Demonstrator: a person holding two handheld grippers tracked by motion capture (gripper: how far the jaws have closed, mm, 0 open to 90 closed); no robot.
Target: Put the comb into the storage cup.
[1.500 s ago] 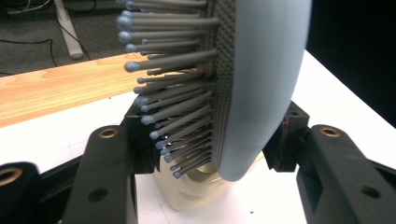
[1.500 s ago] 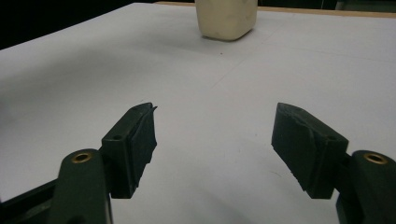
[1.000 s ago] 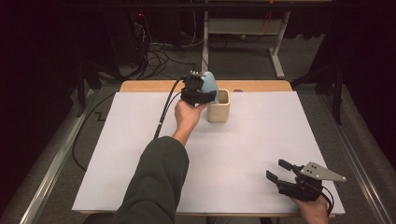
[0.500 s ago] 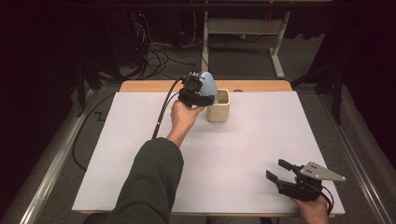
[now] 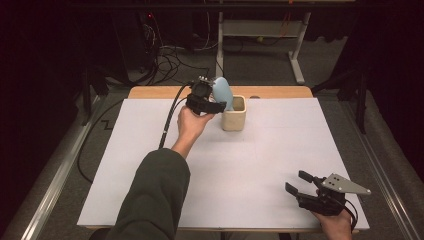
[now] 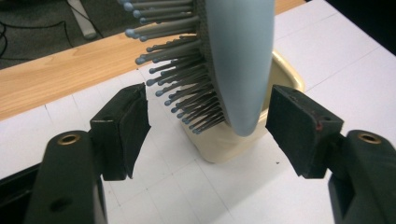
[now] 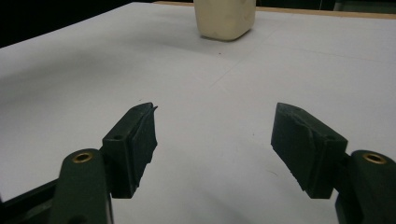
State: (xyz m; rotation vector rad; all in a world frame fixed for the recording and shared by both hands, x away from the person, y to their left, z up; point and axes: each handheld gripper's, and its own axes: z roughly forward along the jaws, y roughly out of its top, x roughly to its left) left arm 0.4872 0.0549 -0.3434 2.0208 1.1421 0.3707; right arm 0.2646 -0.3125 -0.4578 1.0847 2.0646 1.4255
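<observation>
Left claw [image 6: 208,130] has just been opening off the hairbrush [image 6: 236,60]; its bristles show up close.

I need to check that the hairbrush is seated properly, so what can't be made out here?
- Hairbrush handle: left gripper view, hidden inside the cup.
- Brush top: left gripper view, cut off by the upper edge.
- Cup inside: high view, too small and partly screened by the brush.
- Cup rim: right gripper view, cut off at the top.
</observation>
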